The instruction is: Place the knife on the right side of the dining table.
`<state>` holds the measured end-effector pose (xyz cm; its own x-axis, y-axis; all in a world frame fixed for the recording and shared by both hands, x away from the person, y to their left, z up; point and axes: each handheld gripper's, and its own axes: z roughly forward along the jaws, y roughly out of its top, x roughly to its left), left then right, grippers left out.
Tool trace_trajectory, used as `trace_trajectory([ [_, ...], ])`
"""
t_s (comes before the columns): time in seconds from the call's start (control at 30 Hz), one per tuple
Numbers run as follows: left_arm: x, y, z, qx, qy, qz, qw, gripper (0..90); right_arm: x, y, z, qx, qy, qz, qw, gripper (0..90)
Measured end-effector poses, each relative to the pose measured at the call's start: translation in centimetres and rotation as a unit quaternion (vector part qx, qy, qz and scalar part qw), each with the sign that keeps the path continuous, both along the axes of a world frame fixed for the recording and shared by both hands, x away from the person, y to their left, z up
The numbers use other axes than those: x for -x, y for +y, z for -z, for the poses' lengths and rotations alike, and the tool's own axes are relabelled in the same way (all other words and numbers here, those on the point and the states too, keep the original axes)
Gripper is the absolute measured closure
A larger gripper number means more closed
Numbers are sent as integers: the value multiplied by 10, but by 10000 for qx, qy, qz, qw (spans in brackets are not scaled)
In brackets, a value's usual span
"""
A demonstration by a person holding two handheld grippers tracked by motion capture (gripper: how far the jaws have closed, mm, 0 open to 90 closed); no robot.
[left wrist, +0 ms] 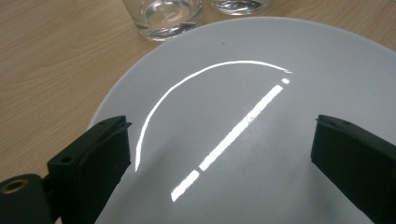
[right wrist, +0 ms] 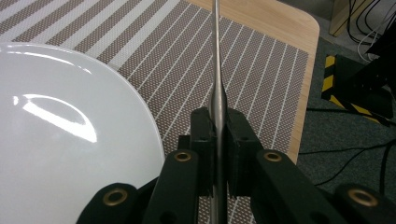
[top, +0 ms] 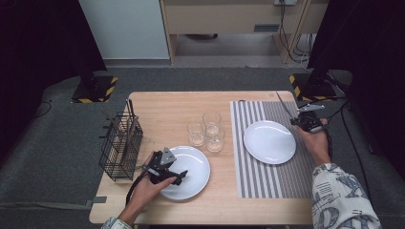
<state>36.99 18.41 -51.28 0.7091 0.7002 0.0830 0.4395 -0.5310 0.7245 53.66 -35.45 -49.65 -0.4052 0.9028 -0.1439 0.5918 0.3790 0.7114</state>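
My left gripper (top: 181,175) hovers over the left white plate (top: 197,161), near its front left rim. In the left gripper view its jaws (left wrist: 219,154) stand wide open above the bare plate (left wrist: 233,60), with nothing between them. My right gripper (top: 300,120) is at the right edge of the striped placemat (top: 267,177), just right of the second white plate (top: 270,141). It is shut on a slim metal utensil (right wrist: 216,56), seen edge-on, whose long end (top: 283,104) points away toward the table's far right corner.
Three clear glasses (top: 209,130) stand between the plates, close behind the left one. A black wire cutlery basket (top: 120,145) holding several utensils stands at the table's left edge. Beyond the table are grey floor, cables and black-and-yellow stand feet (top: 305,86).
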Motion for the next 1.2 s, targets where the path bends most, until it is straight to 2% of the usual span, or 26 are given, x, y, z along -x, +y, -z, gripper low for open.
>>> trace_trajectory([
  [0.27,0,-1,2,-71,7,18,10000,37,-8,0,8,234,167,-137,9995,834],
  [0.53,1,-2,1,-74,-3,10,10000,37,-13,-2,17,272,353,-165,9989,833],
  [0.67,1,-2,1,-85,-5,4,10000,38,-15,1,19,375,394,-220,9983,834],
  [0.97,1,-1,0,-71,-17,0,10000,39,-19,3,21,431,508,-240,9975,833],
  [1.2,1,0,0,-56,-22,-7,10000,42,-21,2,23,381,568,-210,9974,833],
])
